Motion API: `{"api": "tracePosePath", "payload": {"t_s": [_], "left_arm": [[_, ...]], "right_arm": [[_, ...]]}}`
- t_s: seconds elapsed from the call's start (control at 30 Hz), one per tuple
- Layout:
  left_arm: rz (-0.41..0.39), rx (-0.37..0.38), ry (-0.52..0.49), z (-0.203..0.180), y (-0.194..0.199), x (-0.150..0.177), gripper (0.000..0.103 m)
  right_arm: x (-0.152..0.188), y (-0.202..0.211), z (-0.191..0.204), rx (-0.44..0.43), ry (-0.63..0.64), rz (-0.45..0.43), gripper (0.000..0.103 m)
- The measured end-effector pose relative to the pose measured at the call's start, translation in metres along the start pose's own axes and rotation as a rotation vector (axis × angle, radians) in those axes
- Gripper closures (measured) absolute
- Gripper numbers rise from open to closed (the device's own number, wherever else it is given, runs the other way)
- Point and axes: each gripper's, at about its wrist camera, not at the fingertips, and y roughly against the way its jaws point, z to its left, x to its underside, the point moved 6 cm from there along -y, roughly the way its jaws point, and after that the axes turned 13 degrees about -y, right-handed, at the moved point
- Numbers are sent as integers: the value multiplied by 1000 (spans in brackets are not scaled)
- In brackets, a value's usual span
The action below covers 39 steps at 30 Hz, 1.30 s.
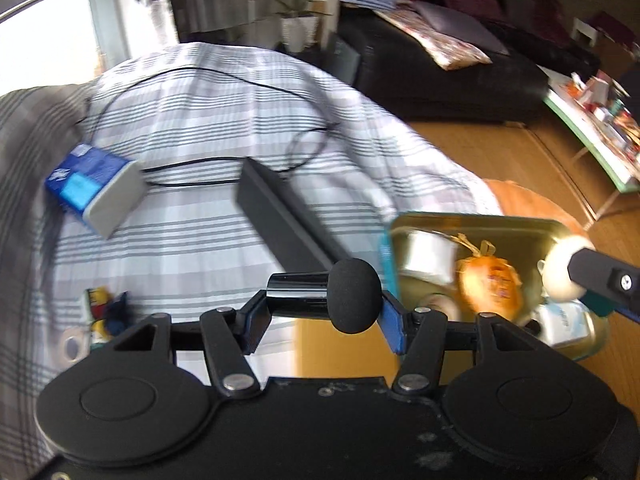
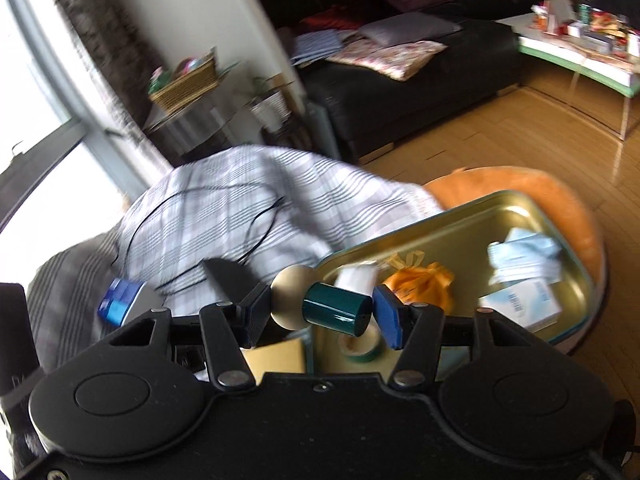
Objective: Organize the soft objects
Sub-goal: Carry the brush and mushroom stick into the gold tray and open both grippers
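At the left of the left wrist view, a blue tissue pack (image 1: 94, 188) is lying on the striped bedcover (image 1: 224, 120), seemingly unsorted. In the centre, the left tongs (image 1: 324, 312) are gripping a black-headed piece (image 1: 354, 296). At lower right, the gold tin (image 1: 520, 232) is already holding an orange pouch (image 1: 490, 284). The right tongs (image 2: 320, 314) are clamping a cream-headed green piece (image 2: 332, 310).

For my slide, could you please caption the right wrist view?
Right tool grips a ball-ended green cylinder above the gold tin.
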Motion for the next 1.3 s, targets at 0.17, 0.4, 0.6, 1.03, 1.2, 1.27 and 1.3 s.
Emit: {"api": "tracePosePath", "payload": {"t_s": [0.17,0.4,0.6,1.03,1.2,1.27,1.3], "left_arm": [[42,63,-59,-43,-15,-11,48],[90,118,-106,-80,-36,-17,40],[104,135,-117,-91,-47,-18,25],[147,130,-108,-89,-63,-17,20],[160,139,-114,-92,-69,-15,19],[165,140,-118,-93,-71,-14,19],[167,142,-118,-93,-71,-13,19]], "right_arm": [[-24,0,-34,59,-71,-30,49],[-44,-6,-63,109,-128,-40,49],[-53,-12,-67,115,-115,-39,49],[-67,-33,-74,160,-141,-41,41],[-66,-36,-78,172,-148,-29,41],[-65,-37,-78,174,-144,-24,41],[-64,-37,-77,174,-141,-20,41]]}}
